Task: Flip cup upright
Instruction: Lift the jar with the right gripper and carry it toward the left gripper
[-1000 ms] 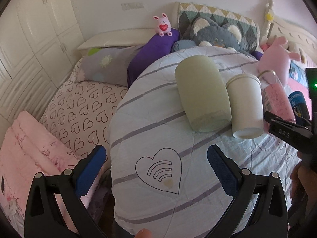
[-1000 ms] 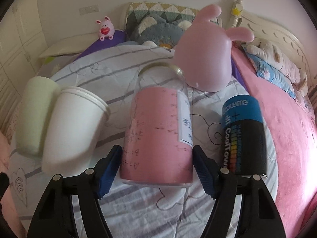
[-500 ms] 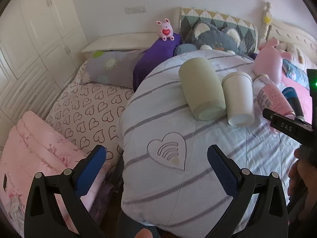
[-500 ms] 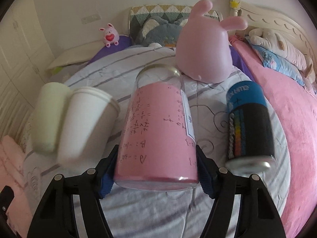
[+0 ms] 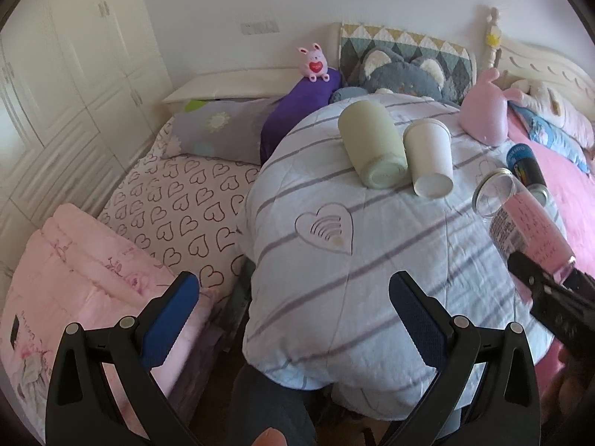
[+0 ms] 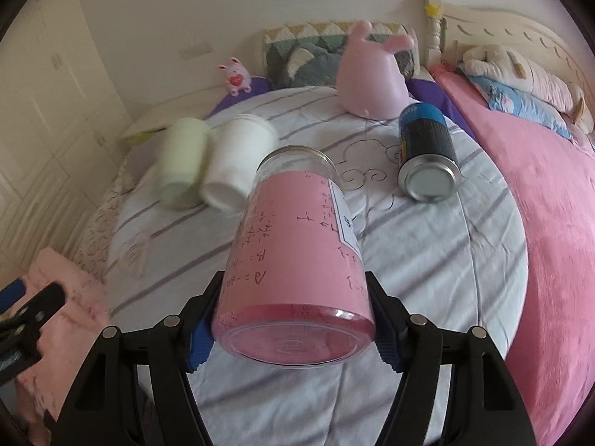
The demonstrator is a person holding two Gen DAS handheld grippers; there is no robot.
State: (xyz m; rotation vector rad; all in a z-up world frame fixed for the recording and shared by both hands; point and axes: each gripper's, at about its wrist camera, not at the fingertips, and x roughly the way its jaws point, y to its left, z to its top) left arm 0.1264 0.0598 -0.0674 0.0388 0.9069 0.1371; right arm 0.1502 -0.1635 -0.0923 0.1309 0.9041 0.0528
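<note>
Pink-lined glass cup (image 6: 297, 260) — clamped in right gripper (image 6: 293, 330) — tilted above quilt (image 6: 427, 260).

Striped quilt (image 5: 372, 267) on bed — bearing pale green tumbler (image 5: 372, 148) and white paper cup (image 5: 429, 161), both lying side by side; black-and-blue can (image 6: 425, 156) lying near pink rabbit plush (image 6: 372, 78). Folded pink blanket (image 5: 74, 278) — alongside.

Bed (image 5: 390, 267), striped pale-blue quilt on top. Lying on quilt: green cup (image 5: 372, 143) touching white paper cup (image 5: 429, 156), both on sides; blue-black can (image 6: 427, 156) on side; pink rabbit plush (image 6: 372, 81) beyond.
</note>
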